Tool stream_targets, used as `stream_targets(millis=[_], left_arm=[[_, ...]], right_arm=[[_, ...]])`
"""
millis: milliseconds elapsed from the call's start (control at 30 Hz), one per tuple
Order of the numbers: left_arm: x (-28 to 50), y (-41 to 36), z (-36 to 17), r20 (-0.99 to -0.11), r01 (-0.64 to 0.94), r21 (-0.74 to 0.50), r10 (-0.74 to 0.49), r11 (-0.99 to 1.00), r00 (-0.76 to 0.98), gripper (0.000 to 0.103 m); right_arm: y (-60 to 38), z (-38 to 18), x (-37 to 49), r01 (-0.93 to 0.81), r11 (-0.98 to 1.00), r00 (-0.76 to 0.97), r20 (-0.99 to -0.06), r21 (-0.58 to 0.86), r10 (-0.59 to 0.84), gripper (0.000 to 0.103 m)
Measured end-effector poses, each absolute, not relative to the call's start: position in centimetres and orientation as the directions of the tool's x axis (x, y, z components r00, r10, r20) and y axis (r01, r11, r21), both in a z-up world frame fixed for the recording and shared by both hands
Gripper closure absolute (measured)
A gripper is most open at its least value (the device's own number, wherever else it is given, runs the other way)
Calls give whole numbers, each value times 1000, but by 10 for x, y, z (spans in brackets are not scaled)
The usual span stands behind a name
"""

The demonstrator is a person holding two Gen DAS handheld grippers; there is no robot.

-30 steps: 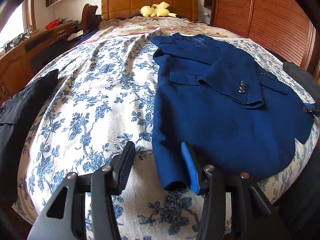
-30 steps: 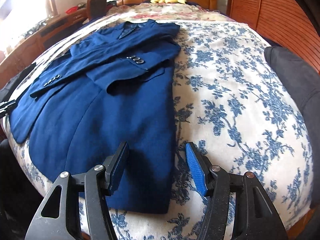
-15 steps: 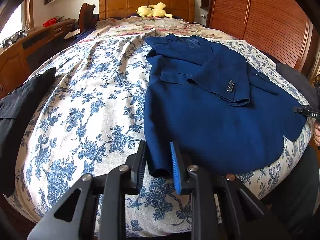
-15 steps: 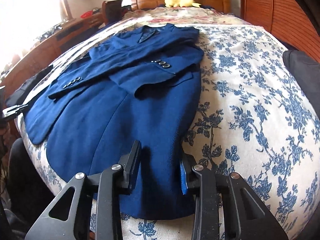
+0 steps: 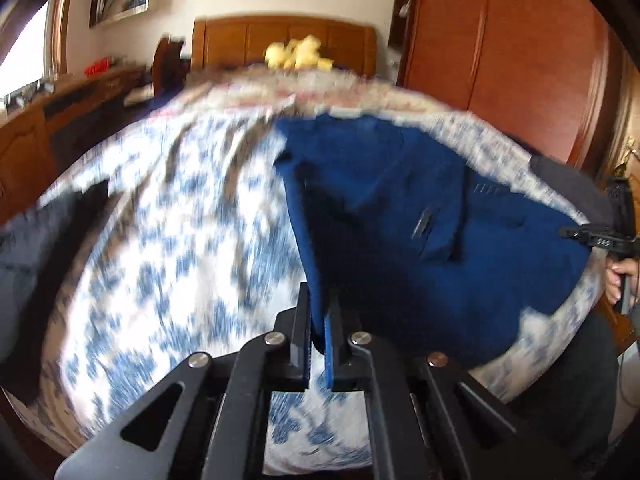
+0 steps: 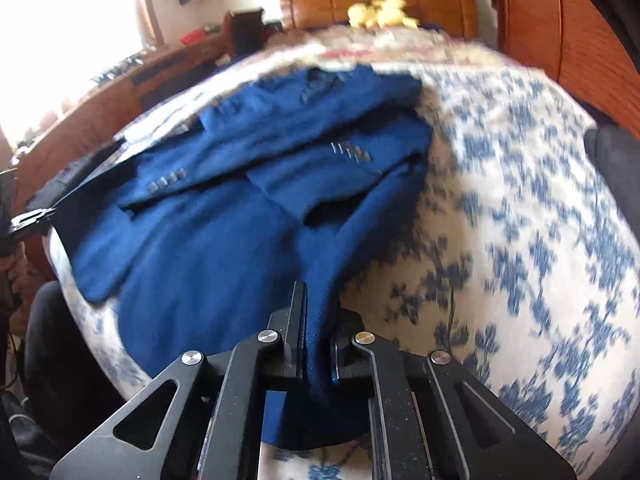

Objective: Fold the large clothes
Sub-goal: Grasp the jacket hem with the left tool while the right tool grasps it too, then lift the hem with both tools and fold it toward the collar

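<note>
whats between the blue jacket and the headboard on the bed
In the right wrist view, past the blue jacket's collar lies a strip of pinkish floral bedding, then a yellow plush toy against the headboard.

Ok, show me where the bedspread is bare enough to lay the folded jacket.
Free: the floral bedspread between the blue jacket and the black garment at its edge; also the stretch between the jacket's other side and a dark item. Crowded: the head end, with a yellow toy.
</note>
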State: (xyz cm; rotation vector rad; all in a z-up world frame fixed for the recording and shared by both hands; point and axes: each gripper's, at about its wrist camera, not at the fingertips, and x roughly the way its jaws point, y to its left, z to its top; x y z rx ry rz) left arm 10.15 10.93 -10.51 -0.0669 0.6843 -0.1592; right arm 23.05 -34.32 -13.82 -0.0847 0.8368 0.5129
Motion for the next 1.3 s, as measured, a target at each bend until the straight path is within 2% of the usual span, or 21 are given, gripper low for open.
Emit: stream_targets(millis=[200, 400, 800, 1000, 1300], left_arm=[[98, 95, -28, -511, 169, -96, -194, 981, 838, 101], [69, 99, 32, -410, 187, -114, -218, 976, 885, 101], [5, 102, 147, -194, 204, -58, -211, 977, 958, 101], [25, 106, 144, -217, 168, -49, -175, 984, 960, 101], [122, 109, 80, -349, 105, -33, -110, 994, 931, 101]], right_arm=[[-338, -73, 224, -473, 862, 630, -614, 182, 475, 98], [-330, 1, 192, -511, 852, 701, -517, 115, 491, 99], [-354, 132, 97, -566, 823, 774, -314, 46, 550, 99], [-362, 144, 95, -537, 844, 801, -309, 6, 512, 98], [-351, 70, 188, -448, 894, 800, -456, -22, 390, 98]])
